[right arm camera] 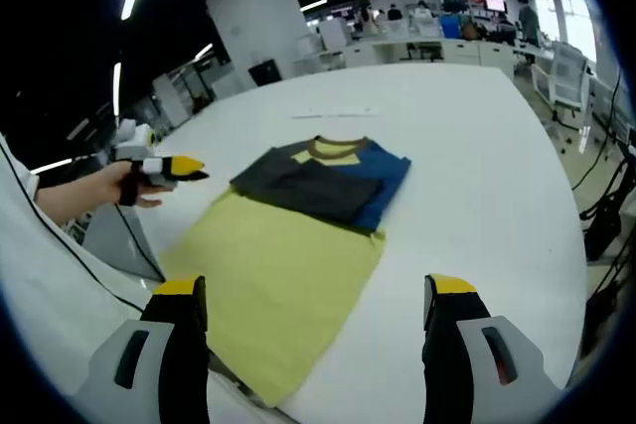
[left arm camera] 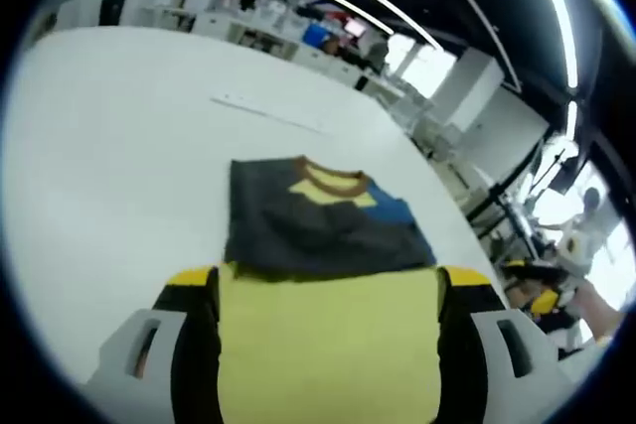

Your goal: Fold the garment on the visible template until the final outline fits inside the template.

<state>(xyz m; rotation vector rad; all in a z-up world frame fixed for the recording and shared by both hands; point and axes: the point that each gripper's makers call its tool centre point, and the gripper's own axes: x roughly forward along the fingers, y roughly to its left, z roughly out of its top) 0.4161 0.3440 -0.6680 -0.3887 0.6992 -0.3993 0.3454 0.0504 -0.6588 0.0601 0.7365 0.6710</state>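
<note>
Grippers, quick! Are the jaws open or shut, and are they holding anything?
Left gripper: jaws open, holding nothing, above the yellow shirt.
Right gripper: jaws open, holding nothing.

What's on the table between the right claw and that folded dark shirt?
In the right gripper view, the yellow sheet lies between the open right claw and the folded shirt, on the white table.

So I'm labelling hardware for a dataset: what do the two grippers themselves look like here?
Each gripper has two black jaws tipped with yellow, rising from pale grey housings with dark slots: the left gripper, the right gripper. In the right gripper view the left gripper shows yellow-and-black tips and a white body.
</note>
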